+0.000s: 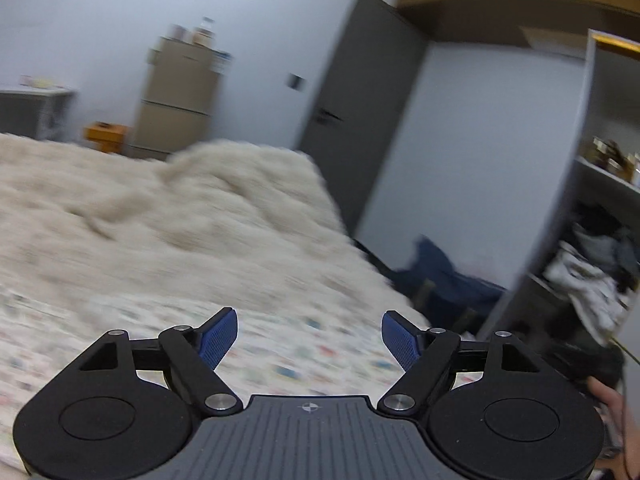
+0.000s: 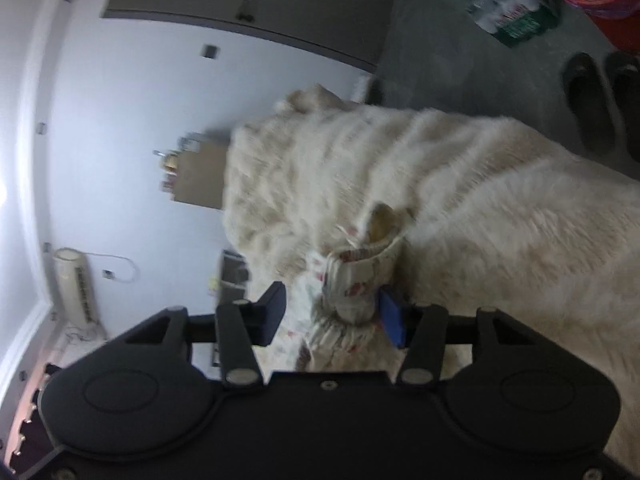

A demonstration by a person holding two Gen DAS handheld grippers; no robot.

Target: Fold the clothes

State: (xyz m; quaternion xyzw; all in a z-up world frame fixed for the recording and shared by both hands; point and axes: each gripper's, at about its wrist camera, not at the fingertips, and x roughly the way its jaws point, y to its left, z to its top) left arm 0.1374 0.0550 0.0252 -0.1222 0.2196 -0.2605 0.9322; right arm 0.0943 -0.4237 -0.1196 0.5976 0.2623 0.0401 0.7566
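The left gripper (image 1: 310, 338) hangs above the patterned bedsheet (image 1: 280, 360), its blue-padded fingers (image 1: 218, 338) spread wide apart with nothing between them. Beyond the sheet a cream fleece garment (image 1: 180, 216) lies heaped on the bed, blurred; behind the garment stand a tan cabinet (image 1: 176, 96) and a grey door (image 1: 360, 92), and to its right an open shelf unit (image 1: 600, 208) holding crumpled clothes. In the right wrist view the scene is rolled sideways: the right gripper (image 2: 332, 312) has its fingers partly apart around a printed cuff (image 2: 360, 280) of the garment; the blue pad (image 2: 390, 316) touches the cuff, whereas the opposite finger stands clear. Dark slippers (image 2: 592, 100) rest on the floor beyond the garment.
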